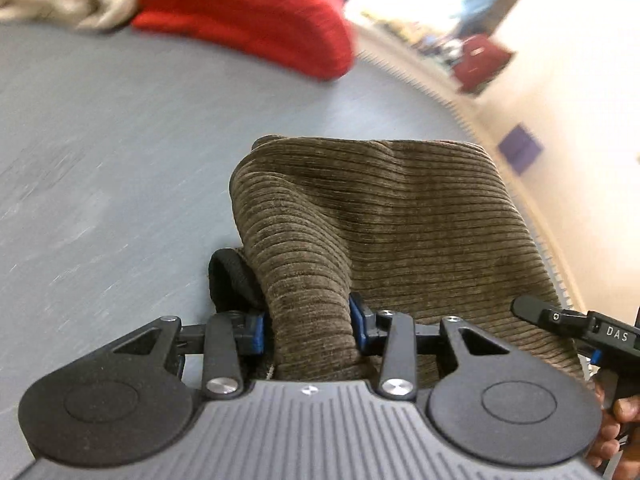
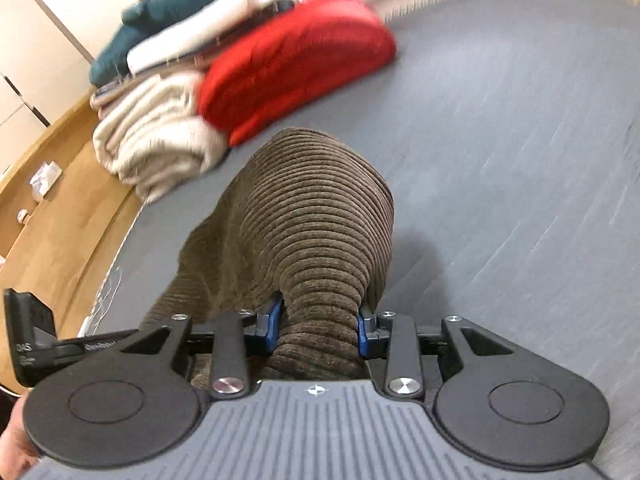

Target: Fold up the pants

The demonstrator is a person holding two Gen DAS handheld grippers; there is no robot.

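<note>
Fold step in hand: brown corduroy pants point(image 1: 400, 220) gripped at two points and raised off the grey bench point(image 1: 100, 140), fabric draping forward and down.
Left claw point(image 1: 308, 320) partly closed, pads clamped on a bunched ridge of corduroy; right claw point(image 2: 318, 328) likewise pinching a thick roll.
Both pitched downward, side by side.
Next, by judgement: carry the held edge over evenly, keeping both grips level, well short of the red garment point(image 2: 296, 60).

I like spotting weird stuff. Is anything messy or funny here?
Nothing broken or spilled. The brown pants are bunched up in both grippers, which suits folding. The clothes pile looks a bit untidy.
</note>
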